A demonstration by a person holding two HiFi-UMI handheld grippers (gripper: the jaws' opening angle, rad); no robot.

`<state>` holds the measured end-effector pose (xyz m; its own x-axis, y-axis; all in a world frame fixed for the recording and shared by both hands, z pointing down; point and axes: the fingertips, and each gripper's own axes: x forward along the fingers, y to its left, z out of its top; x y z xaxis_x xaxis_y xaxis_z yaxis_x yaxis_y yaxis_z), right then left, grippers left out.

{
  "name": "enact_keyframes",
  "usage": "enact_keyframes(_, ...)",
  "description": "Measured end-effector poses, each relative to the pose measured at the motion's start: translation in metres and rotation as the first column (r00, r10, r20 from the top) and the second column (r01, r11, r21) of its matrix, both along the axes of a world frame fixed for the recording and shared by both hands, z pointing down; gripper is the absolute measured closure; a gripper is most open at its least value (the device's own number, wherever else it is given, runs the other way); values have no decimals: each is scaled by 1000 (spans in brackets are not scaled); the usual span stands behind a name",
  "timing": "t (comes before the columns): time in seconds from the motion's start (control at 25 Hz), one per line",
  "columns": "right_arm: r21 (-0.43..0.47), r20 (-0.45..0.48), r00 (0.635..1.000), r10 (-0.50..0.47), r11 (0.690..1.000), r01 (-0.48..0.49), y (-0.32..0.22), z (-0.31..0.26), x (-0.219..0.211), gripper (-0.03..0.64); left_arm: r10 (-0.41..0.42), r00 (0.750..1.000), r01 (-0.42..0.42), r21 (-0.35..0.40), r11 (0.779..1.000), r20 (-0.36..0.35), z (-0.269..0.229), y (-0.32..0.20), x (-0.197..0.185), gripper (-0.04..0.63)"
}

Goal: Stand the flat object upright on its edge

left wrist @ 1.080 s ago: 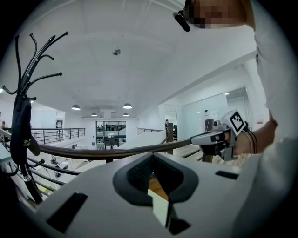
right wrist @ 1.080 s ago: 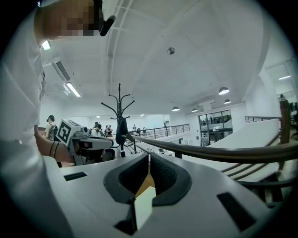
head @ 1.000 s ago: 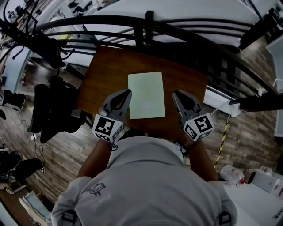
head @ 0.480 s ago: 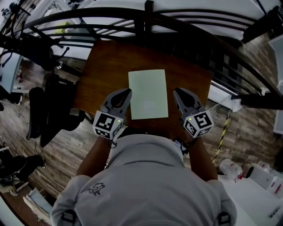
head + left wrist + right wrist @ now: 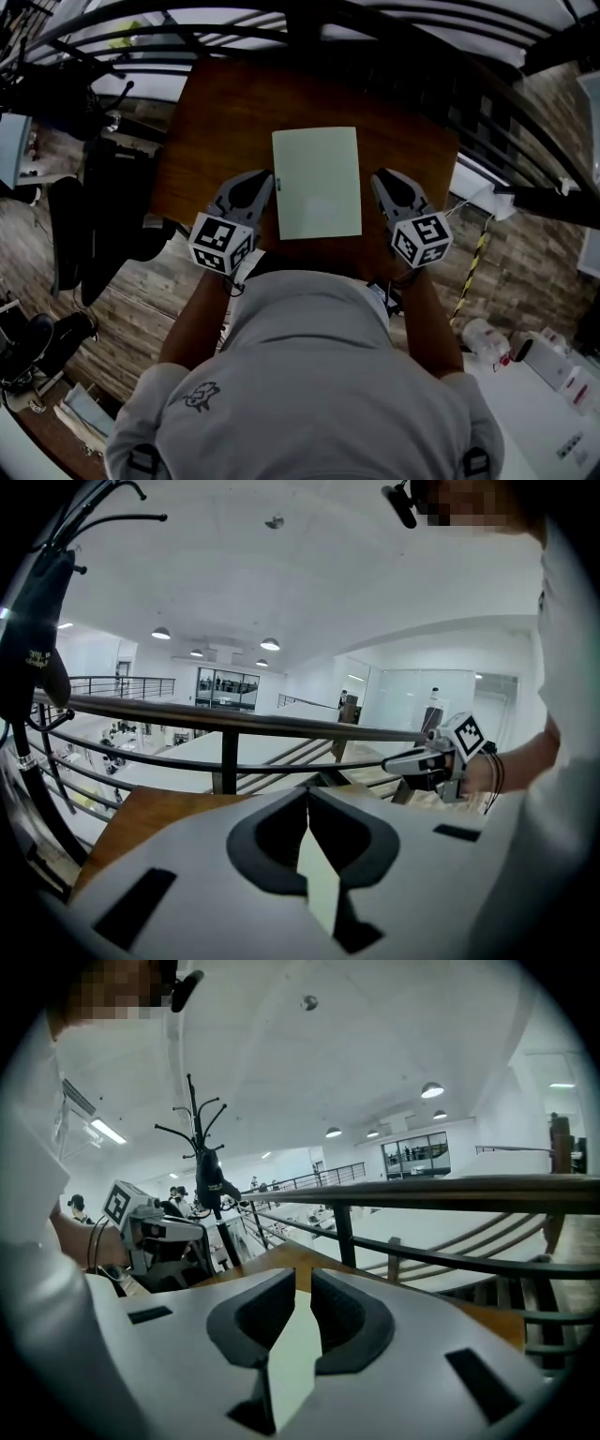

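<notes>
Sheet (image 5: 317, 183): pale green, lay flat on the table (image 5: 216, 112) between both grippers.
Left gripper (image 5: 268, 176): jaws pressed together, empty, beside its left edge.
Right gripper (image 5: 376, 175): same, beside its right edge.
Risk: the thin sheet could slide away or topple when tipped.

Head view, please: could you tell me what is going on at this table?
A person stands at the table with a hand-held gripper in each hand. A pale green sheet lies flat on it. The left hand-held gripper and the right hand-held gripper flank the sheet near its side edges, jaws shut, holding nothing. The sheet is not yet stood on its edge.
</notes>
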<state>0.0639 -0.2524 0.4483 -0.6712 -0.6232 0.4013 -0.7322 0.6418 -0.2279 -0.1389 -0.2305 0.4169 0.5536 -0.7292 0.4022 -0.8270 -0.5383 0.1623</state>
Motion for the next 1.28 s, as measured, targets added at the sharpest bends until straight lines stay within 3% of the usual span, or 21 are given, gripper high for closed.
enact_keyframes(0.4, -120, -26, 999, -27, 992, 24, -9, 51, -9, 527, -7, 999, 12, -96, 995, 54, 55, -7, -15, 580)
enact_keyframes(0.68, -250, -24, 999, -39, 968, 32, -9, 95, -5, 466, 3, 999, 6, -199, 980, 47, 92, -5, -12, 514)
enact_keyframes(0.92, -327, -30, 999, -43, 945, 30, -14, 128, -10, 433, 42, 998, -27, -301, 953, 43, 133, -6, -12, 428)
enact_keyframes(1.28, -443, -52, 998, -42, 897, 14, -12, 179, -4, 407, 68, 997, -43, -426, 904, 44, 182, 1, -10, 377)
